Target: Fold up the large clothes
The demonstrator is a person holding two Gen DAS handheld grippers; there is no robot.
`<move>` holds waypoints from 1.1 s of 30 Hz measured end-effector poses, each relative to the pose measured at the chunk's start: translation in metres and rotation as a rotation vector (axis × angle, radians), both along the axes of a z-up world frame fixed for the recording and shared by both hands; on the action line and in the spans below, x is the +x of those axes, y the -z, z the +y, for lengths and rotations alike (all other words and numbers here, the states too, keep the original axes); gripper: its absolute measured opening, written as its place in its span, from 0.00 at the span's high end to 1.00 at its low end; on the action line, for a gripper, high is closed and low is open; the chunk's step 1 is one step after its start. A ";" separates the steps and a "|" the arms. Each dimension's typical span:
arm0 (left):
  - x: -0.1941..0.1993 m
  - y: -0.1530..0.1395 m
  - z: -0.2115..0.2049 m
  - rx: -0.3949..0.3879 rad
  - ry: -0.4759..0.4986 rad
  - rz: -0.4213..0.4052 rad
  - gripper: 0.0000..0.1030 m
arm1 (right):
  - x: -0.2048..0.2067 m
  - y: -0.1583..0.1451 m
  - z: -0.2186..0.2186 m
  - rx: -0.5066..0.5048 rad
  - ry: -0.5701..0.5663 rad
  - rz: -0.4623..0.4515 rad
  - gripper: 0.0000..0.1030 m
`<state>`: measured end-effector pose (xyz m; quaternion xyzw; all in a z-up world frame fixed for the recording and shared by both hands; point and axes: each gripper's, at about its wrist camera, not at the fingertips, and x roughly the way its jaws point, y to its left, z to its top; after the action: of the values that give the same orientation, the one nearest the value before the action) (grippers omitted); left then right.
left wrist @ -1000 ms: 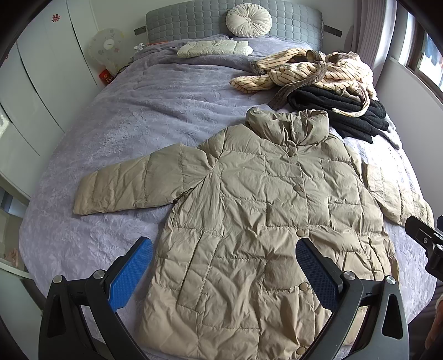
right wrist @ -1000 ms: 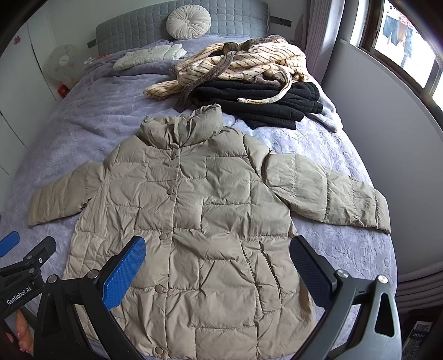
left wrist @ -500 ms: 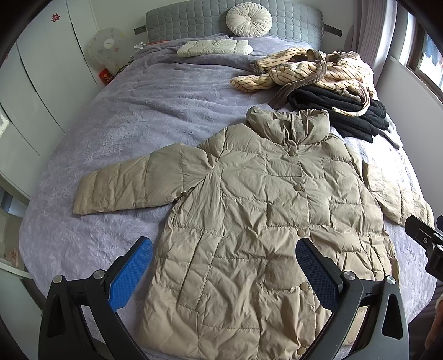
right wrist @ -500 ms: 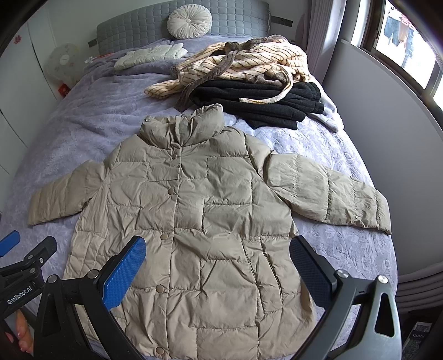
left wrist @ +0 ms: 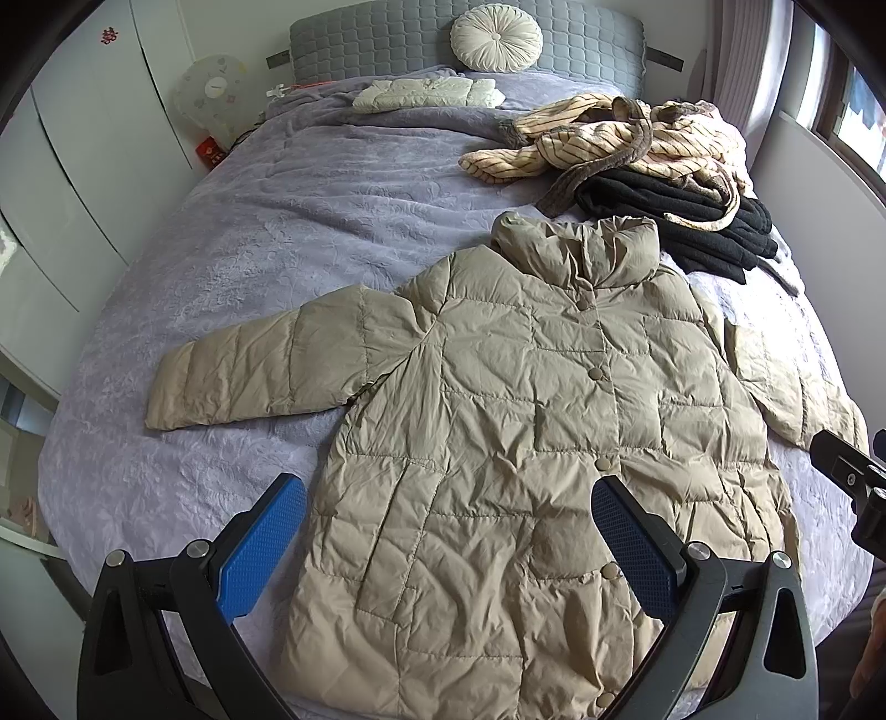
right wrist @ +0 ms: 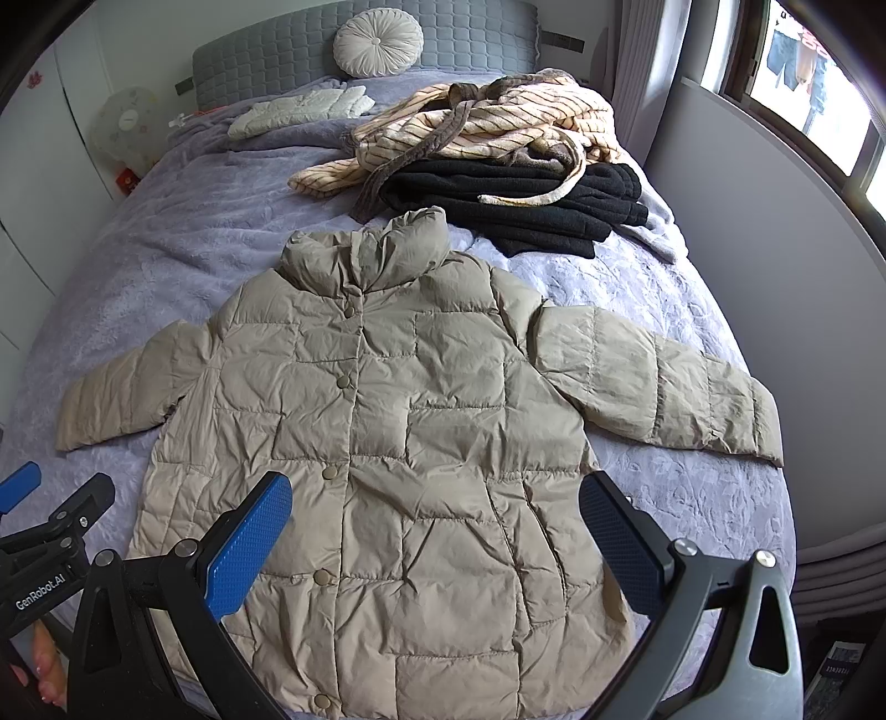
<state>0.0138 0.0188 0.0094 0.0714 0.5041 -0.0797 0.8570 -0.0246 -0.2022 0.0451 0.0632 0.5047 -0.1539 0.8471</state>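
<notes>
A beige quilted puffer jacket (left wrist: 515, 421) lies flat, front up and buttoned, on the purple bedspread (left wrist: 266, 249), both sleeves spread out; it also shows in the right wrist view (right wrist: 398, 443). My left gripper (left wrist: 448, 548) is open and empty, held above the jacket's lower left hem. My right gripper (right wrist: 437, 548) is open and empty above the jacket's lower right part. The left gripper's tip shows in the right wrist view (right wrist: 33, 498) at the far left edge.
A striped cream robe (right wrist: 487, 127) lies on a pile of black clothes (right wrist: 526, 199) at the back right. A folded white garment (left wrist: 426, 94) and a round cushion (left wrist: 495, 33) lie by the grey headboard. The wall and window are on the right, white wardrobes on the left.
</notes>
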 end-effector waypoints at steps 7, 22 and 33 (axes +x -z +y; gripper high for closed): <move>-0.001 0.005 0.008 -0.002 -0.002 0.005 0.00 | 0.001 0.001 0.002 0.000 0.000 0.004 0.00; 0.015 0.033 0.033 -0.031 -0.013 0.114 0.00 | 0.013 0.025 0.021 0.099 -0.011 0.036 0.00; 0.063 0.087 0.122 -0.166 -0.181 0.180 0.00 | 0.058 0.071 0.076 0.223 -0.113 0.147 0.00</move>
<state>0.0769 0.1407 -0.0777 -0.0527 0.5751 -0.0496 0.8149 0.0338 -0.1262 -0.0255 0.1169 0.5819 -0.0532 0.8030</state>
